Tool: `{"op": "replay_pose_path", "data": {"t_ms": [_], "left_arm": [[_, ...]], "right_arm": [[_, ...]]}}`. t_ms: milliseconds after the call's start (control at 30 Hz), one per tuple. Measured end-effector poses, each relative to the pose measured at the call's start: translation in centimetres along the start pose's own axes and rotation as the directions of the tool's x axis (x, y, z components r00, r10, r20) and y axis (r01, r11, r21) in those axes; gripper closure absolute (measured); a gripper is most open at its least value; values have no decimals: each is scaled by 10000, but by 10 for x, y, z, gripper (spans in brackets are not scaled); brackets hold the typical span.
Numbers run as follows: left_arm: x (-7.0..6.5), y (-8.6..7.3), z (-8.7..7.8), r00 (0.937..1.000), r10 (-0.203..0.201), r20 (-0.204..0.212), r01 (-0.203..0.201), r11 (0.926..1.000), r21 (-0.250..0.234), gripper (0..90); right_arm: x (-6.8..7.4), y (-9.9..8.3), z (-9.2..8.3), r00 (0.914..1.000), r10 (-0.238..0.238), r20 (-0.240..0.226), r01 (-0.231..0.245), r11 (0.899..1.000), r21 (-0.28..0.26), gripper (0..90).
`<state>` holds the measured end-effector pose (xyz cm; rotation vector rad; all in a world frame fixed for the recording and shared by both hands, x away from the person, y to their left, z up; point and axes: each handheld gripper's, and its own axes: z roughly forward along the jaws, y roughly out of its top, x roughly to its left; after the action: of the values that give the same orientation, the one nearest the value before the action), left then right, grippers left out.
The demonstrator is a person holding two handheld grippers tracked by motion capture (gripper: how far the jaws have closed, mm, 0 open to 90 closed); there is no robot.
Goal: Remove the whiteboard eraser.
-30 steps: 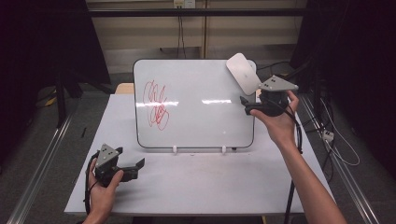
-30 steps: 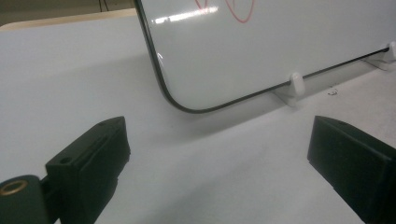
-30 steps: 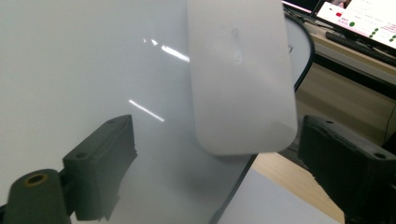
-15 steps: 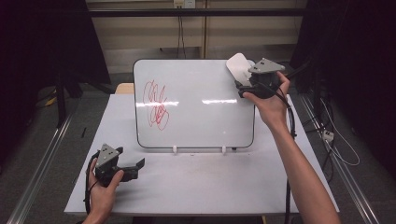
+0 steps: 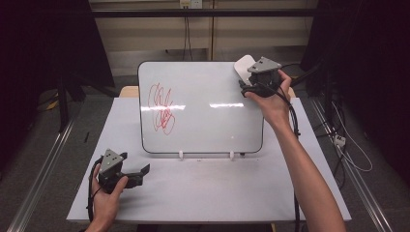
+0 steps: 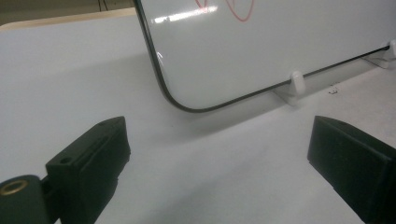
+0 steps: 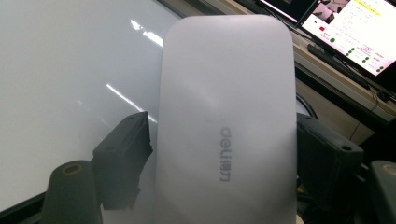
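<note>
My right gripper sits upper right of the high view at the top right corner of the whiteboard. Its jaws have just been closing and now pinch the white eraser between both pads. The grey lettering on the eraser reads "deli", followed by 2 characters I can't make out. A red scribble marks the board's left half. My left gripper is lower left on the table, jaws spread with nothing between them.
</note>
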<state>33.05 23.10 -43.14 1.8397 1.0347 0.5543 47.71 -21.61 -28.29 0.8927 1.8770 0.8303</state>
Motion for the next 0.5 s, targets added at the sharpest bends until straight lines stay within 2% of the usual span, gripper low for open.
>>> {"op": "replay_pose_path", "data": {"t_ms": [67, 500], "left_arm": [[0, 0, 0, 10000, 47, -6, -47, 10000, 35, 55], [-1, 0, 1, 9999, 102, 36, -102, 9999, 66, 56]], "right_arm": [[0, 1, 1, 9998, -178, 117, 176, 9998, 100, 273], [3, 2, 6, 9986, -326, 404, 312, 9988, 367, 297]]}}
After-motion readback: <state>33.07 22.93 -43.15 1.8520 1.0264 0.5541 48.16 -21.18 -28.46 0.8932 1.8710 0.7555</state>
